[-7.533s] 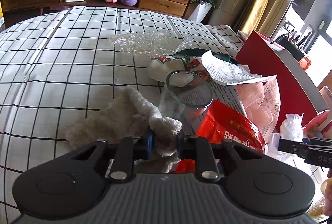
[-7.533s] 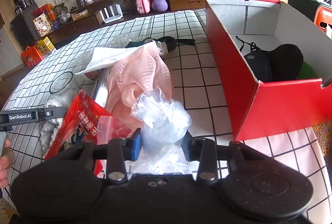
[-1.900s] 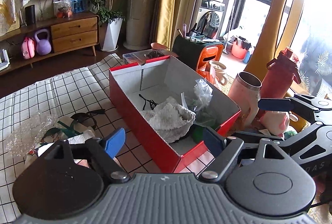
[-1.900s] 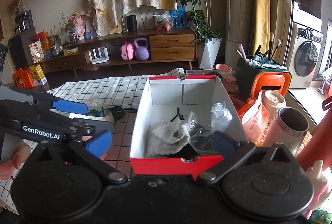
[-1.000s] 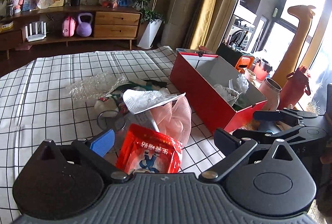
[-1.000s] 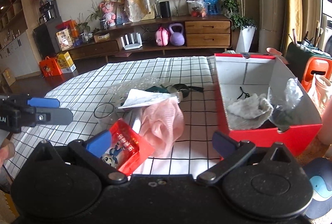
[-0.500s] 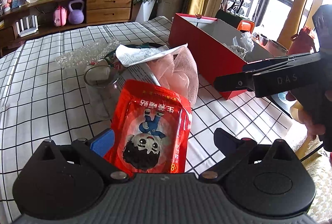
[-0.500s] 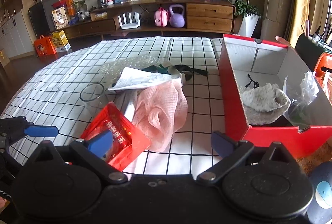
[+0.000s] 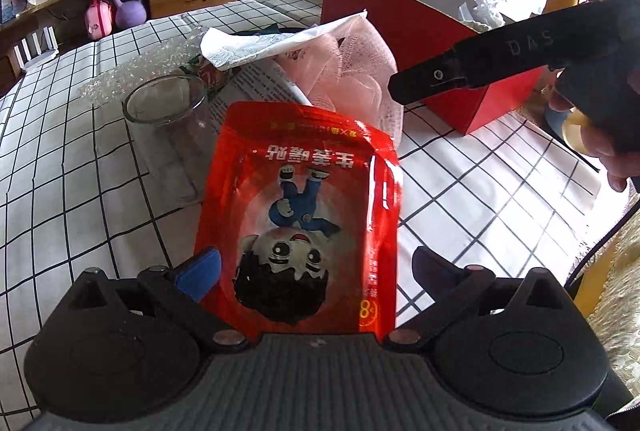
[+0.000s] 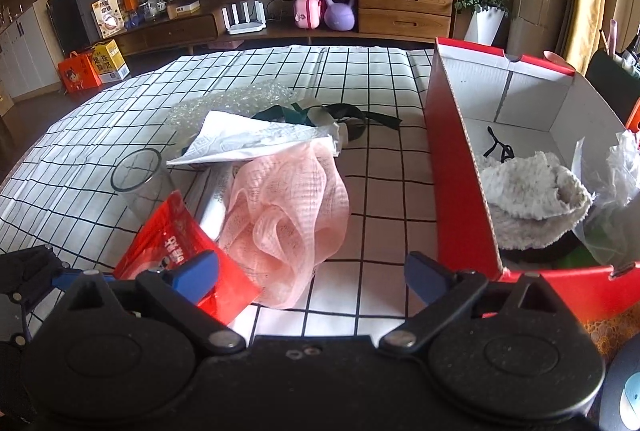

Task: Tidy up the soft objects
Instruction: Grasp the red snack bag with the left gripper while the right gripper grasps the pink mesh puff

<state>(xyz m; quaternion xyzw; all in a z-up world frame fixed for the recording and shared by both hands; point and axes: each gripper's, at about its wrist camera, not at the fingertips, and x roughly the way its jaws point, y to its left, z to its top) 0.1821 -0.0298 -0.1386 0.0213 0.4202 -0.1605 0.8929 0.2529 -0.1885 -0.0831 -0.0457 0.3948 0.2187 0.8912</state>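
Going L to R on the checked table (image 10: 380,79): a clear glass cup (image 9: 168,135) stands w/ nothing in it, just beside the far-left corner of the red snack bag (image 9: 304,215). The bag lies flat, its near end between the left gripper (image 9: 314,267) jaws, which are spread wide and pinch nothing yet.

Best way, I think: push in a bit more so both pads get past the bag's edge, then squeeze slow. It looks slick and floppy, so a grab on the very tip may slip. Lift up first, not sideways, so the cup doesn't get knocked.

Next is the pink net puff (image 10: 286,215), touching the bag's far end, w/ white paper (image 10: 256,145) on top. The right gripper (image 10: 312,275) hangs just above the table w/ jaws wide apart too, aimed near the puff.

Far R is the red box (image 10: 460,171), w/ a fluffy white cloth (image 10: 528,187) and clear plastic bag (image 10: 612,191) inside. That's prob. where the soft stuff goes.
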